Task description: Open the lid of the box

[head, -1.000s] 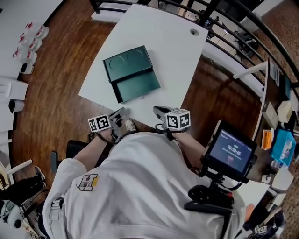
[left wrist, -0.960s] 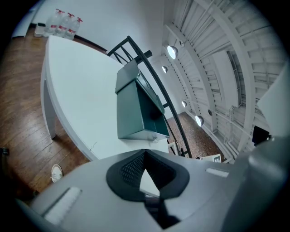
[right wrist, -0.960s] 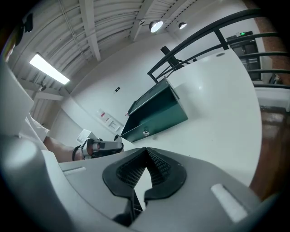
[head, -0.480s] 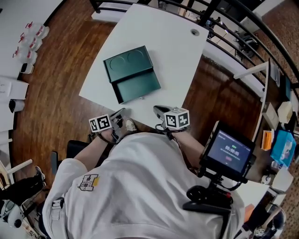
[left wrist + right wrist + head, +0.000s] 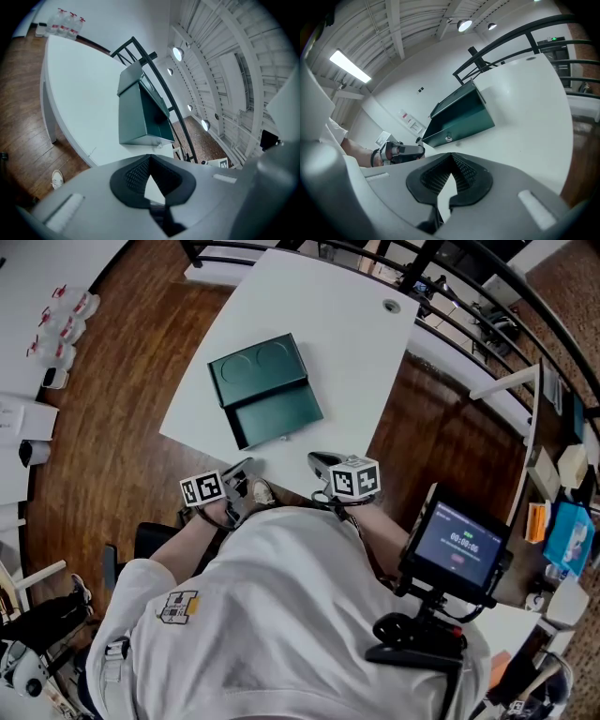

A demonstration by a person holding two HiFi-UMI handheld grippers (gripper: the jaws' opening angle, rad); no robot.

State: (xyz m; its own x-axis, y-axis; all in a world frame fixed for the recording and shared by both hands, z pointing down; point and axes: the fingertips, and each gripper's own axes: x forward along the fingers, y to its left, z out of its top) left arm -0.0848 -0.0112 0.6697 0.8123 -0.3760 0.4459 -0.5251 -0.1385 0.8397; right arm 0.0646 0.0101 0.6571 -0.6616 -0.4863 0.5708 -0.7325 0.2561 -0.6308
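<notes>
A dark green box [image 5: 265, 388] lies in the middle of the white table [image 5: 347, 352]. Its lid [image 5: 256, 367] looks swung back and shows two round recesses. A small latch [image 5: 448, 138] sits on the box's front wall. In the left gripper view the box [image 5: 138, 115] stands well ahead of the jaws, and in the right gripper view the box [image 5: 459, 117] does too. My left gripper [image 5: 246, 466] and right gripper [image 5: 315, 461] hover at the table's near edge, close to the person's body. Both are shut and hold nothing.
A screen on a stand [image 5: 457, 545] is at the right, beside the person. A black railing [image 5: 469, 296] runs behind the table. Small bottles [image 5: 61, 320] stand on a white surface at the far left. Wooden floor [image 5: 122, 418] surrounds the table.
</notes>
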